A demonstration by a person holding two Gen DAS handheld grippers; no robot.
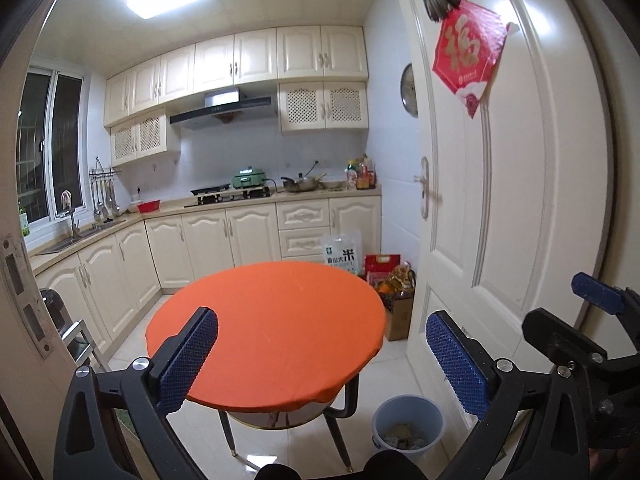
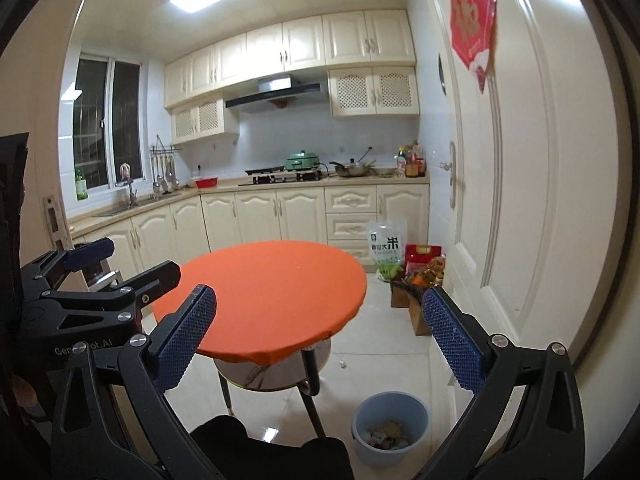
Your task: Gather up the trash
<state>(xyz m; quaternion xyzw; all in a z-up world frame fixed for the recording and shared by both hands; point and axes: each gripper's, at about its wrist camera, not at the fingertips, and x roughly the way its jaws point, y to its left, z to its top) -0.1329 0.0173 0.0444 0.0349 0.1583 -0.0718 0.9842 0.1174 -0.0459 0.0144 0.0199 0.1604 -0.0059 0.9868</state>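
A pale blue bin [image 1: 408,410] [image 2: 390,408] stands on the floor right of the round table, with scraps of trash in its bottom. The table's orange cloth [image 1: 268,328] [image 2: 272,292] is bare. A small white scrap [image 2: 342,364] lies on the tiles near the table's foot. My left gripper [image 1: 322,360] is open and holds nothing; it hovers in front of the table. Beside it, my right gripper [image 2: 318,340] is also open and bare. Each gripper shows at the edge of the other's view: the right gripper [image 1: 576,312] and the left gripper [image 2: 124,266].
A white door [image 1: 520,184] with a red paper hanging stands open at the right. A cardboard box [image 2: 420,316], a rice bag [image 2: 386,248] and groceries sit on the floor by it. Cream cabinets and a counter line the far and left walls. A step stool [image 1: 78,340] is at the left.
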